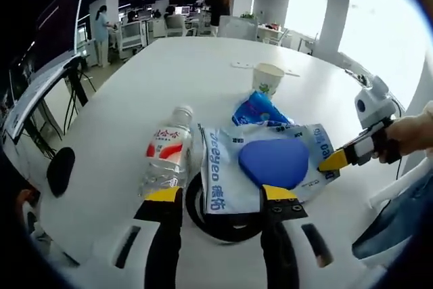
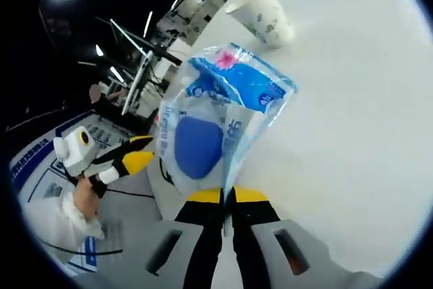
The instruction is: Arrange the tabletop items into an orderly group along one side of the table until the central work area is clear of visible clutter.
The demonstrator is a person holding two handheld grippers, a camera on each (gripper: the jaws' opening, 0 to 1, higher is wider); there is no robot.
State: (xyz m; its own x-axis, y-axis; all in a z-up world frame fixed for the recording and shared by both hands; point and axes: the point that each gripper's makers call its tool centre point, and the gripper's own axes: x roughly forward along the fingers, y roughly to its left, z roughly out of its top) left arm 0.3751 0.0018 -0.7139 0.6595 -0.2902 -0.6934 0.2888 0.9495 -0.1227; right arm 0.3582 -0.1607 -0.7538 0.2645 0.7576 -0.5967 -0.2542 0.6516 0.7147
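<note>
white worktop [image 1: 122,113], items near its front edge:
- clear wipes packet [image 1: 270,164] with blue oval lid, pinched at one edge by right gripper [image 2: 226,197], fingers closed on it (lifted, hanging tilted in the right gripper view).
- water bottle [image 1: 167,153], lying just beside packet.
- paper cup [image 1: 268,78], upright, farther back.
- black ring [image 1: 203,216], under packet.
- left gripper [image 1: 221,194], fingers wide, holding nothing.

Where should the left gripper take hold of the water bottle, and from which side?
Grip the water bottle across its ribbed lower body, coming from its base end. It lies on its side, cap pointing away, base right by the open left gripper, clear of the packet.
</note>
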